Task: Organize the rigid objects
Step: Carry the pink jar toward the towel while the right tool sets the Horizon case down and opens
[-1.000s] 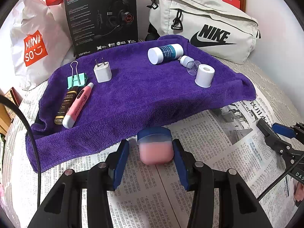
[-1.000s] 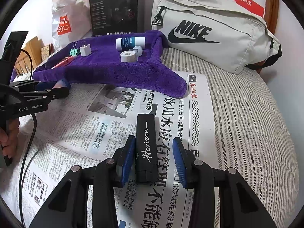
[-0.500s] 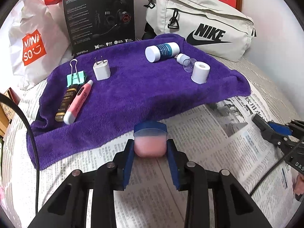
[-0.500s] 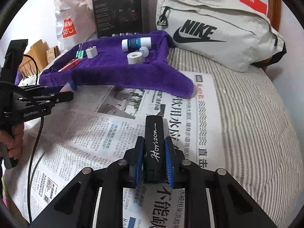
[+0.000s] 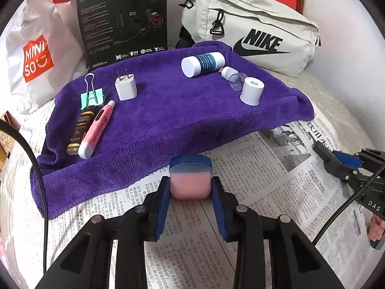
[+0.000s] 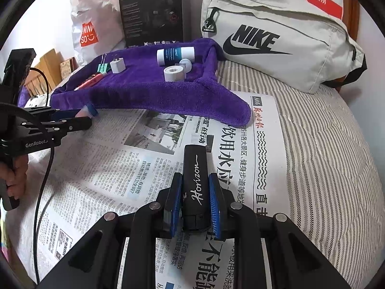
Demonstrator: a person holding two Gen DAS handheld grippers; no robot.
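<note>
Partly hidden: pink jar [image 5: 190,186] between left jaws.

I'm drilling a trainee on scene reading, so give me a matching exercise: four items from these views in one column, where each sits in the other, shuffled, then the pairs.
Items:
1. pink jar
2. black Horizon case
3. white charger plug
4. Nike bag

Places:
A. standing on the purple towel
B. behind the towel, against the wall
C. clamped in the left gripper
D. clamped in the right gripper

Pairs: 1-C, 2-D, 3-A, 4-B
</note>
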